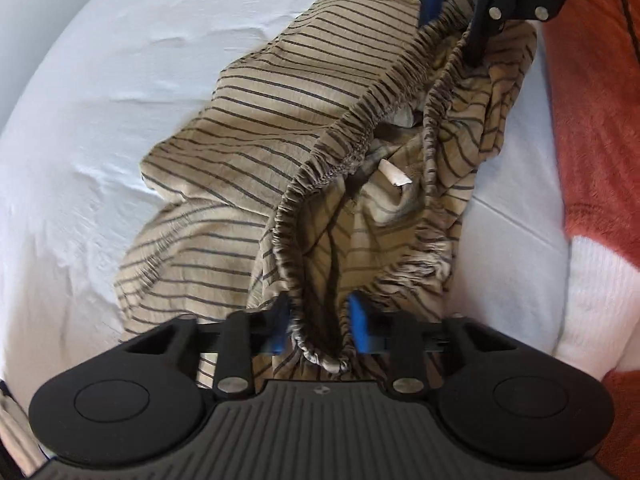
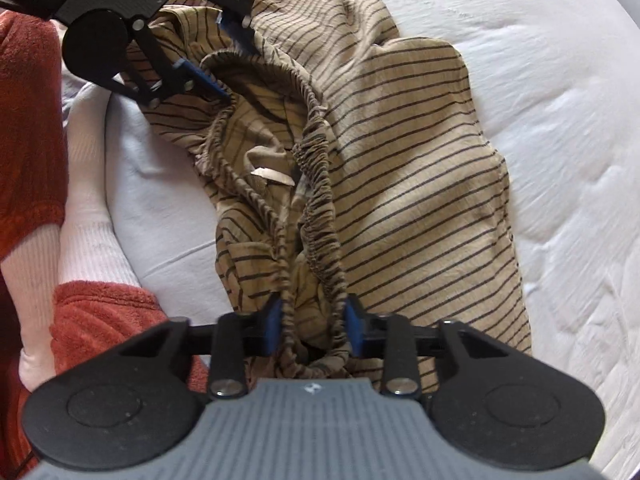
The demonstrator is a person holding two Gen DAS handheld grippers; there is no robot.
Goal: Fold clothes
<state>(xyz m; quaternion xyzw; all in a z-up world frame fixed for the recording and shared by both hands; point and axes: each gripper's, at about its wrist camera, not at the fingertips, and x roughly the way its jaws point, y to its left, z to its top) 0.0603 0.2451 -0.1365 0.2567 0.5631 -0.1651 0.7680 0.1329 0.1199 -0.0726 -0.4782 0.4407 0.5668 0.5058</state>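
tan cloth with thin dark stripes, a pair of shorts (image 1: pixel 280 128), lies bunched on a white sheet (image 1: pixel 100 100), its gathered waistband (image 1: pixel 344 140) stretched between two grippers. the left gripper (image 1: pixel 320 320) clamps one end of the waistband between its blue pads (image 1: pixel 362 330); the right gripper (image 2: pixel 314 322) grips the opposite end the same way, so the two tools face each other across the open waist. the sheet lies bare and rumpled on the far side of the shorts, while on the near side they sit close to the bed's edge, by an orange garment (image 2: pixel 28 120) and a white ribbed sleeve (image 2: pixel 92 208). a small white label (image 2: pixel 274 176) shows inside the waist; its writing cannot be read.
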